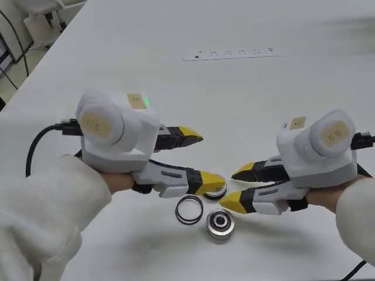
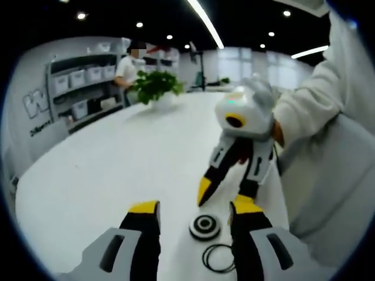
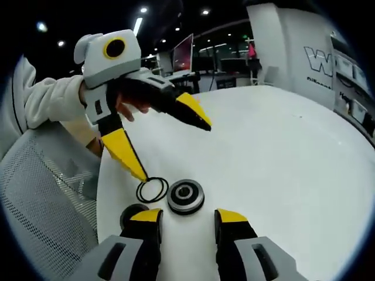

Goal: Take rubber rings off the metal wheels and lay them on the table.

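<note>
Two wheels lie low in the frame on the table point(image 1: 263, 105): lower wheel point(image 1: 220, 224) beside the loose ring point(image 1: 189, 209), upper wheel point(image 1: 215, 191) under the left tool point(image 1: 212, 159) tip. The right tool point(image 1: 227, 188) faces it. Both tools' jaws are apart.

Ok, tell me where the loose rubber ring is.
In the head view the rubber ring lies flat on the table, just below the left gripper's lower yellow tip, with a metal wheel close beside it to the lower right.

Bright overhead light, fisheye-warped edges
</note>
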A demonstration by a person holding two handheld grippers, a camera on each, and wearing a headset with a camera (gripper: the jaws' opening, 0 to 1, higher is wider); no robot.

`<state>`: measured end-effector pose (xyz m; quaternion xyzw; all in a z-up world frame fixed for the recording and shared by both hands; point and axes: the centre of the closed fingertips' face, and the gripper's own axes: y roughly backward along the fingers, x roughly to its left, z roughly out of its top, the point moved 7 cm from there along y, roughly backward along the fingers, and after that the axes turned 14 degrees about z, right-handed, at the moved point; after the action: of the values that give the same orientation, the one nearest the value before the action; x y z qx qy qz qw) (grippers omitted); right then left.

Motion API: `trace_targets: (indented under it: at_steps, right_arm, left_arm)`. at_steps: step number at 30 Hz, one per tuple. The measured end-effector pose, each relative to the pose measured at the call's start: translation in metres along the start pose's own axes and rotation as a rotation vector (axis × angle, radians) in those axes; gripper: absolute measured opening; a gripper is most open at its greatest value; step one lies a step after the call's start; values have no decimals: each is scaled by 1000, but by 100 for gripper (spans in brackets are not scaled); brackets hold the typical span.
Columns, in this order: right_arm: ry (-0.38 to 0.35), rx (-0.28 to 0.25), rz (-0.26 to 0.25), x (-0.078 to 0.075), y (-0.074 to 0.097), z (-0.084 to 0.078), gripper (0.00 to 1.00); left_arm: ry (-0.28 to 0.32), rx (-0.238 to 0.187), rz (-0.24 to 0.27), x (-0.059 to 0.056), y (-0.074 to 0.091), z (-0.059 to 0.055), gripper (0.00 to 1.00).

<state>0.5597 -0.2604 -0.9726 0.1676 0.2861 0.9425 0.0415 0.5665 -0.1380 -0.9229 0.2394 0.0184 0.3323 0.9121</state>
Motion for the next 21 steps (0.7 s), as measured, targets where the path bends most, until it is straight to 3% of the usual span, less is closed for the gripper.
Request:
trace_targets:
  at_steps: [5, 10, 17, 21]
  right_arm:
    - [15, -8, -6, 0, -3, 2, 29]
    - [15, 10, -2, 1, -6, -1, 25]
    - [14, -5, -2, 2, -6, 2, 24]
    - [16, -7, -1, 3, -7, 2, 23]
  left_arm:
    - [20, 5, 1, -2, -5, -10, 34]
    - [-6, 36, -24, -8, -9, -17, 26]
    - [-53, 80, -28, -14, -15, -26, 21]
    - [-52, 97, -32, -16, -16, -30, 20]
